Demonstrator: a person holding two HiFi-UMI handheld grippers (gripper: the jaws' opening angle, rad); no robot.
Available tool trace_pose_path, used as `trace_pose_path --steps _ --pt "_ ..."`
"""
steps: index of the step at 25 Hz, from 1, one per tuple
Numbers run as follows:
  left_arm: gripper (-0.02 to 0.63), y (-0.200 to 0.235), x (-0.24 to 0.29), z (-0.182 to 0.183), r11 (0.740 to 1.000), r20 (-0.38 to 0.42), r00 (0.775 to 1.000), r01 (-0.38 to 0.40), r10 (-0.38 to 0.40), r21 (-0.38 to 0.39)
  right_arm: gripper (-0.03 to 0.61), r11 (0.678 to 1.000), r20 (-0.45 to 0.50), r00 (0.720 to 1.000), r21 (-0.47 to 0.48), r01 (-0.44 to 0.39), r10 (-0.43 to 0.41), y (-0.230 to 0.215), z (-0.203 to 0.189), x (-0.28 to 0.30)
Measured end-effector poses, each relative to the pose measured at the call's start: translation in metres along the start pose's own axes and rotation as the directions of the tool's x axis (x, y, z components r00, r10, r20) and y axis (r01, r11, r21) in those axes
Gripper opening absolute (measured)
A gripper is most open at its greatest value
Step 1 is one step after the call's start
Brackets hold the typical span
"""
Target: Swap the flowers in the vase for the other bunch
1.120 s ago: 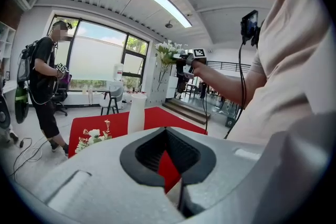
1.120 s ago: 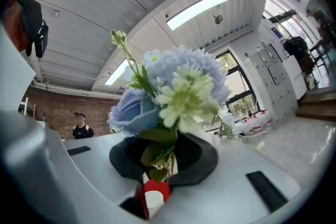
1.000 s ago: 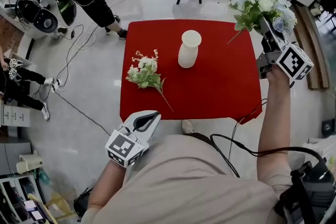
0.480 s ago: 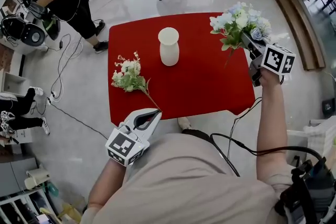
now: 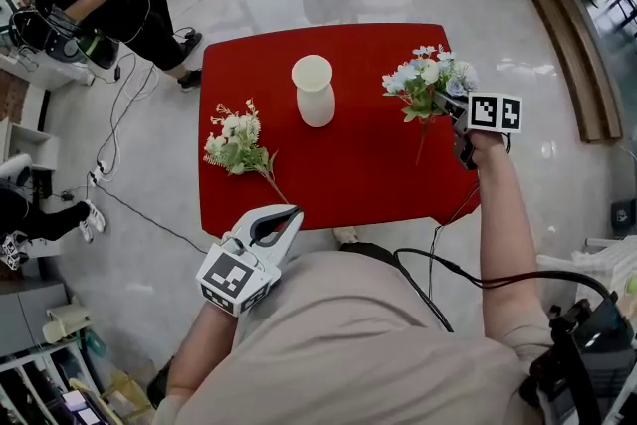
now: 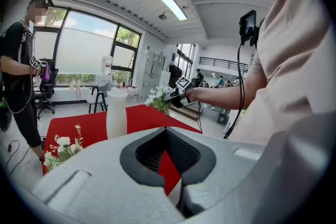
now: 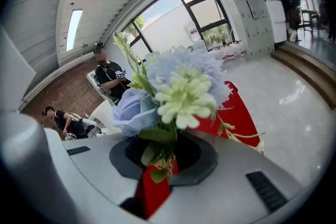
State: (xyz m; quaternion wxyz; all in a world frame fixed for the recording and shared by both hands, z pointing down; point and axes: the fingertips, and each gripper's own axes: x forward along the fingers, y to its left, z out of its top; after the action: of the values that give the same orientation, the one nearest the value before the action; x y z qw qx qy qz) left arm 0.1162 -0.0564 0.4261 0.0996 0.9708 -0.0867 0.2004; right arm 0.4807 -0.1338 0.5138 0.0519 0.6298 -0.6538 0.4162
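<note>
Right tongs (image 5: 450,105) are clamping narrow on the stems of the blue-and-white bunch (image 5: 426,80), holding it in the air over the right part of the red counter (image 5: 368,164), well apart from the vase (image 5: 314,90). Left tongs (image 5: 284,219) are sitting closed and empty off the near edge, by the person's body. Main risk as I'm reading it: the grip is sitting just under the blooms, and a long thin stem is trailing below the tongs toward the counter. If the hand is lowering at this tilt, that stem is likely touching down first and levering the bunch round in the tongs, or dragging on the red cover. Second risk: the vase is standing empty mid-counter, tall with a narrow neck, so it is probably tipping easily if the flower head or an arm is sweeping past it, and the left tongs are sitting too far off to steady it. Third: the white-and-green bunch (image 5: 237,144) is lying flat near the left edge with its stem pointing at the near edge, so a careless pickup is risking a slide off. The held bunch is looking artificial: pale blue roses, cream clusters, green leaves, thin sprigs sticking out sideways, stems seemingly bound together where the tongs are pinching. It is looking light but top-heavy, blooms leaning toward the vase side.
</note>
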Motion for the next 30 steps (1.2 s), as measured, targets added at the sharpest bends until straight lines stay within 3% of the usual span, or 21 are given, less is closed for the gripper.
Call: trace_pose_path --steps 15,30 --pt "0.008 0.03 0.014 0.002 0.988 -0.038 0.989 -0.144 0.142 -0.055 0.087 0.998 -0.174 0.985 0.061 0.0 0.011 -0.054 -0.033 0.106" --pt "0.008 0.038 0.004 0.002 0.981 -0.044 0.982 -0.184 0.181 -0.066 0.162 0.998 -0.113 0.993 0.044 0.048 -0.042 -0.06 -0.046 0.123"
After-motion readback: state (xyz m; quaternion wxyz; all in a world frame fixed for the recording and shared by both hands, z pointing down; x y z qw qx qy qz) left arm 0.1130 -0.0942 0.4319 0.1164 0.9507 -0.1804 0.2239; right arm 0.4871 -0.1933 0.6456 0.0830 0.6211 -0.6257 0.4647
